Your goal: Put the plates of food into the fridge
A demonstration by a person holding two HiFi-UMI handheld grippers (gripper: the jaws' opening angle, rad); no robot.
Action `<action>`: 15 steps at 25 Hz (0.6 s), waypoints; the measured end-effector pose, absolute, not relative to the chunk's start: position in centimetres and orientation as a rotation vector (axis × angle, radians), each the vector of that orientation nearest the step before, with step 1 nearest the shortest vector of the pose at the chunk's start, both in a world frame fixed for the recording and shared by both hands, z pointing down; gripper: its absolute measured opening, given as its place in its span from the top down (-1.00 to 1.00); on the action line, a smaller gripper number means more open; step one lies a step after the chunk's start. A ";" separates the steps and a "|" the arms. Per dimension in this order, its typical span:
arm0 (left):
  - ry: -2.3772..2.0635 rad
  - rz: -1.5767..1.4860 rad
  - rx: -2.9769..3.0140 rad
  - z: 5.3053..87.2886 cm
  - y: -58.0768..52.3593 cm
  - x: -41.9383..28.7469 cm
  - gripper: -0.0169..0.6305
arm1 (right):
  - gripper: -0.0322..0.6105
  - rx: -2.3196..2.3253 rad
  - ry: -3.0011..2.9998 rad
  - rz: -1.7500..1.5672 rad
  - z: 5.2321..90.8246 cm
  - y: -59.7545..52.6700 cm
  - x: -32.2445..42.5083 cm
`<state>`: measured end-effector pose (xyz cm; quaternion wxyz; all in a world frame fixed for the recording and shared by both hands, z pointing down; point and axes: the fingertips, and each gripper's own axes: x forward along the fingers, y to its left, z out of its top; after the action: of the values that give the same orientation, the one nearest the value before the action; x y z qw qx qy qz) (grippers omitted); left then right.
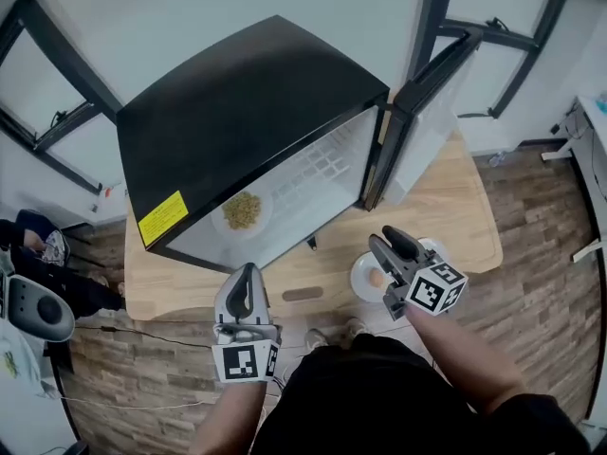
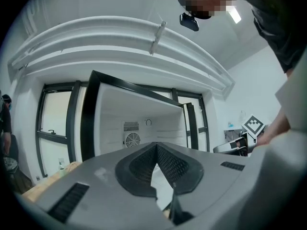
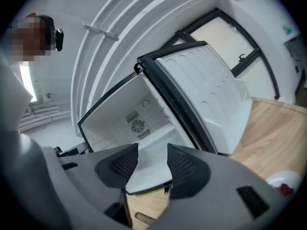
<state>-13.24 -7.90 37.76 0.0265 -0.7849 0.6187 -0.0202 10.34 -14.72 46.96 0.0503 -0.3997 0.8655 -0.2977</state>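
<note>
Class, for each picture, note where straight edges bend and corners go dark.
Head view: mild bending; wall frames bow, fridge looks sharp. Left gripper view: strong fisheye, ceiling ledge arcs, corners black. Right gripper view: fridge door bows, corners black.

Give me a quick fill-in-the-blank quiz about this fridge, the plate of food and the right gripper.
1. The door of the fridge stands ____.
2. A plate of yellowish food already sits inside the ____.
3. The jaws of the right gripper are ____, with nothing between them.
4. The fridge rests on a ____ table.

Missing words: open; fridge; apart; wooden.
</note>
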 end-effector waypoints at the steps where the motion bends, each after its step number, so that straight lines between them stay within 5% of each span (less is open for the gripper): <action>1: 1.895 -0.065 -2.440 37.9 -8.1 -12.6 0.93 | 0.26 -1.253 2.616 -0.936 48.0 -14.2 11.6; 15: 1.689 -0.197 -2.599 41.5 -9.9 -3.7 0.93 | 0.31 -1.539 2.131 -1.509 63.6 -4.2 21.1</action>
<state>-3.73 -9.94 41.52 0.0180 -0.8367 0.5437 -0.0635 21.07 -4.19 63.56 0.0551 -0.5069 0.7021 -0.4970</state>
